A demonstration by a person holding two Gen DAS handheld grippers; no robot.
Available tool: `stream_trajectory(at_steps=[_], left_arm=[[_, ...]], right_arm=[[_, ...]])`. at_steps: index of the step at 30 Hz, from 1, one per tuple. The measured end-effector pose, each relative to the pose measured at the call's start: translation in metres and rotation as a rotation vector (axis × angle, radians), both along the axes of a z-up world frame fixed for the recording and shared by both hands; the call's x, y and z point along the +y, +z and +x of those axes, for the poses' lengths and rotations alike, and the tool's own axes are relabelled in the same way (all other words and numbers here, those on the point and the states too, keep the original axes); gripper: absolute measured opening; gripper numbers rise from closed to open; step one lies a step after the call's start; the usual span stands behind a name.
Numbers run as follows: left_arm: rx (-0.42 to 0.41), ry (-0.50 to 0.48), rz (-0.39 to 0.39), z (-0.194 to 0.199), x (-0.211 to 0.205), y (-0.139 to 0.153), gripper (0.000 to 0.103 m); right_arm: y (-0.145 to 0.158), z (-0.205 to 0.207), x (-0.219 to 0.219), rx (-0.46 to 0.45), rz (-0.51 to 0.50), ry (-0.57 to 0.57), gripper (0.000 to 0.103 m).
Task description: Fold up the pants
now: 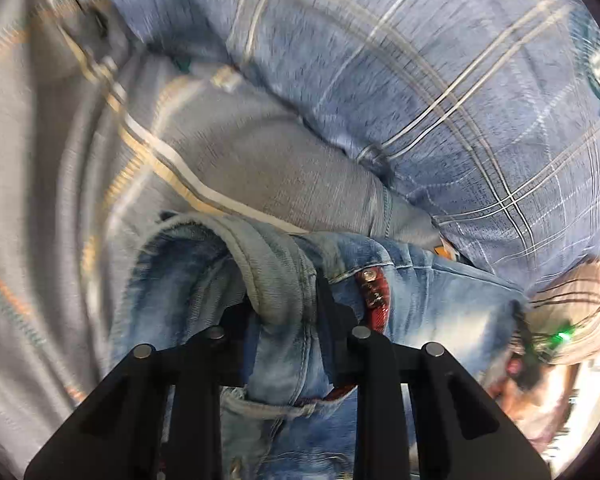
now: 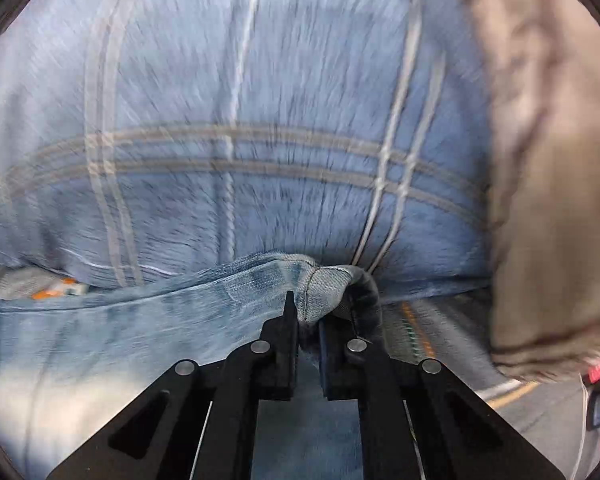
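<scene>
Black linkage arms fill the bottom of each wrist view, and beyond them both tongs are closed on denim. From the left wrist, the left gripper point(image 1: 286, 312) has its two fingers drawn in on a thick rolled hem or band of the jeans point(image 1: 204, 280), with only the bunched cloth keeping the jaws apart. The fabric bulges up over the fingertips and hangs down between the arms toward the lens. Just right of the grip, a red plaid lining strip point(image 1: 374, 292) with metal studs shows at a seam of the pants.

From the right wrist, the right gripper point(image 2: 306, 320) is nearly shut, a narrow gap between its fingers packed with a folded edge of the same jeans point(image 2: 140, 312). The denim stretches away to the left from that pinch.

Behind the pants in both views lies a blue checked cloth point(image 2: 240, 100) with pale stripes, blurred by motion. A grey striped fabric point(image 1: 60, 168) covers the left part of the left view, and a tan garment point(image 2: 552, 180) hangs at the right edge of the right view.
</scene>
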State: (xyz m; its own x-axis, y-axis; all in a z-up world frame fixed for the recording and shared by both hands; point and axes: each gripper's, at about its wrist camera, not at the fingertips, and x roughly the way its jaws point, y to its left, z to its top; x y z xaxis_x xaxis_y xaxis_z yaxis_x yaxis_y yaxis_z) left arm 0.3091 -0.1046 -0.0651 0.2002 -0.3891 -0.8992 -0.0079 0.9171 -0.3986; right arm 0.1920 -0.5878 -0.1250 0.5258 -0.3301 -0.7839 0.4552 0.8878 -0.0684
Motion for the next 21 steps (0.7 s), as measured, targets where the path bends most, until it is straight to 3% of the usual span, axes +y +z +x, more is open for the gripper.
stream_trajectory(at_steps=[2,7,11,15,17,21], left_arm=[[-0.083,-0.009,0.025,-0.017,0.005,0.022,0.021],[-0.243,-0.017,-0.008,-0.079,0.035,0.08,0.021],[-0.309,-0.061,-0.029,-0.137,0.06,0.097,0.021],[-0.276,-0.109,-0.025,-0.185,0.077,0.073,0.024],[-0.199,-0.142,0.003,-0.201,0.08,0.044,0.024],[-0.068,-0.19,0.022,-0.216,0.087,0.012,0.024]], right_arm=[[0.021,-0.022,0.005,-0.054,-0.004,-0.011,0.007],[0.075,-0.102,0.021,-0.21,0.034,-0.051,0.007],[0.091,-0.191,0.036,-0.294,0.112,-0.087,0.007],[0.083,-0.27,0.056,-0.303,0.191,-0.138,0.008],[0.066,-0.304,0.063,-0.287,0.235,-0.179,0.009],[0.023,-0.357,0.07,-0.185,0.34,-0.268,0.022]])
